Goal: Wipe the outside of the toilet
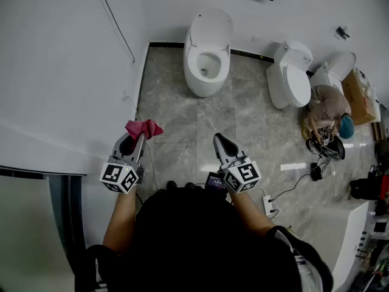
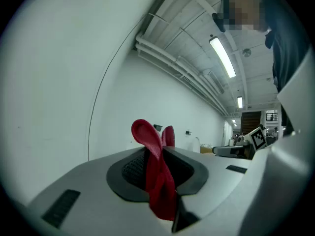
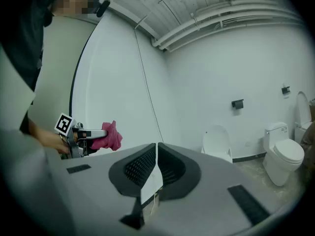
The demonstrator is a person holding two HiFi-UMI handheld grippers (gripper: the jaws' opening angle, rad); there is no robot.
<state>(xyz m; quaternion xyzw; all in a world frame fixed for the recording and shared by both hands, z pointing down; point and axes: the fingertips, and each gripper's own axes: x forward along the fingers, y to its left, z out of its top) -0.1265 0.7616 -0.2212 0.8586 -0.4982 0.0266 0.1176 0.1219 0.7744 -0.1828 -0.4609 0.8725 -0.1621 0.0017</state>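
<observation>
The left gripper was clenched on a red cloth, which was pinched between the jaws; one fold stood up past their tips and the rest hung down toward the camera. In the head view the cloth bunched at the tips of those jaws, just beside the white wall. The right gripper had its jaws pressed together with nothing between them. Both grippers were held up in the air side by side, pointing forward. The toilet, white with its lid up, stood well ahead of both pairs of jaws on the grey tiled floor, untouched by either. A second toilet, lid down, stood farther to the right of the right jaws, and beyond it a person crouched on the floor.
</observation>
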